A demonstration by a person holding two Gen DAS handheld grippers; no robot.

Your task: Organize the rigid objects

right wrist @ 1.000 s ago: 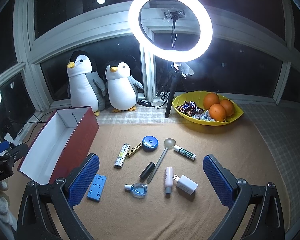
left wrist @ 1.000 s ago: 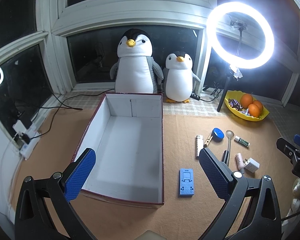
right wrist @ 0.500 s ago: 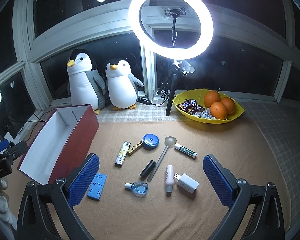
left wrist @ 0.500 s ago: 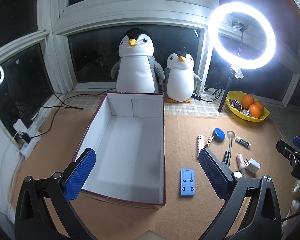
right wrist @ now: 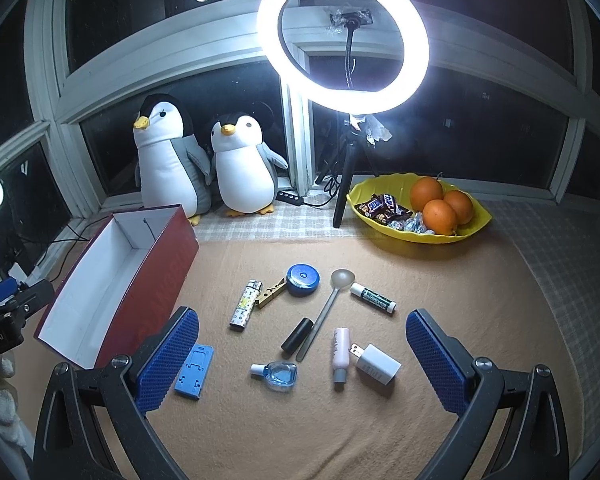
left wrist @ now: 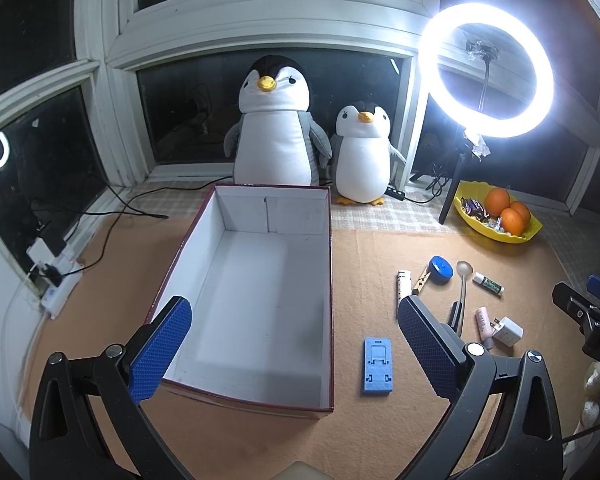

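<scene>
A red box with a white inside (left wrist: 256,280) stands empty on the tan mat; it also shows in the right wrist view (right wrist: 100,292). My left gripper (left wrist: 296,344) is open and empty above its near end. My right gripper (right wrist: 300,352) is open and empty above several small items: blue phone stand (right wrist: 194,370), lighter (right wrist: 245,308), clothespin (right wrist: 270,298), blue round tin (right wrist: 303,279), spoon (right wrist: 326,308), lip balm (right wrist: 374,298), black tube (right wrist: 297,334), blue glass bottle (right wrist: 276,376), pink bottle (right wrist: 340,352), white charger (right wrist: 377,368).
Two plush penguins (left wrist: 276,132) stand behind the box. A lit ring light on a tripod (right wrist: 342,36) and a yellow bowl with oranges and sweets (right wrist: 420,212) sit at the back. Cables and a power strip (left wrist: 56,276) lie at the left.
Both grippers have drifted slightly, so the scene sits a little lower in both views. Nothing was grasped or moved.
</scene>
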